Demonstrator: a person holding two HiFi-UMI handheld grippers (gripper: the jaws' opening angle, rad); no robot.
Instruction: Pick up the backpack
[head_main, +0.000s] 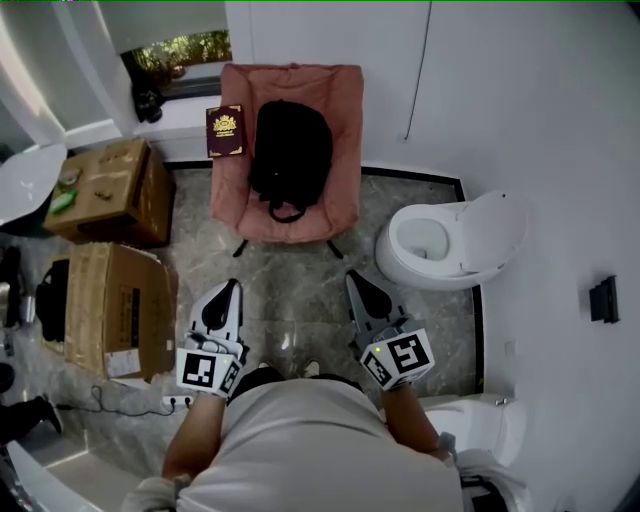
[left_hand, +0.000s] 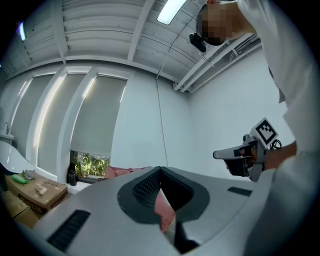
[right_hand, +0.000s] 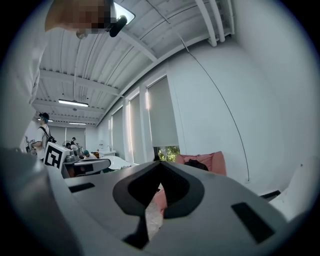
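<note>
Your left gripper (head_main: 231, 291) and your right gripper (head_main: 354, 281) both have their jaws drawn together with nothing held. In each gripper view the tips meet, and only a sliver of pink cushion and floor shows through the hollow behind them. You hold the two level and side by side above the floor (head_main: 290, 270). Both point towards the chair and are well apart from it.

The backpack (head_main: 291, 155) is black and lies in the middle of the seat of the pink chair (head_main: 343, 120). Its top is towards the backrest, and a strap loop hangs towards the chair's front edge. Neither gripper touches it. From your right gripper's view it shows as a dark hump on the pink cushion, straight ahead.

A maroon book (head_main: 225, 130) with a gold emblem lies along the chair's left edge. It is just beside the backpack, with a strip of pink between them.

The chair stands on grey marbled floor against the white wall. Near its right front corner is a white toilet (head_main: 425, 268) with the lid up. To its left, two cardboard boxes sit on the floor: the far box (head_main: 105, 190) near the chair's left side, and the near box (head_main: 115, 305) beside your left gripper. Behind the chair's left rear corner is a window (head_main: 180, 48) with greenery outside, and a dark bottle (head_main: 148, 102) stands on the sill.
</note>
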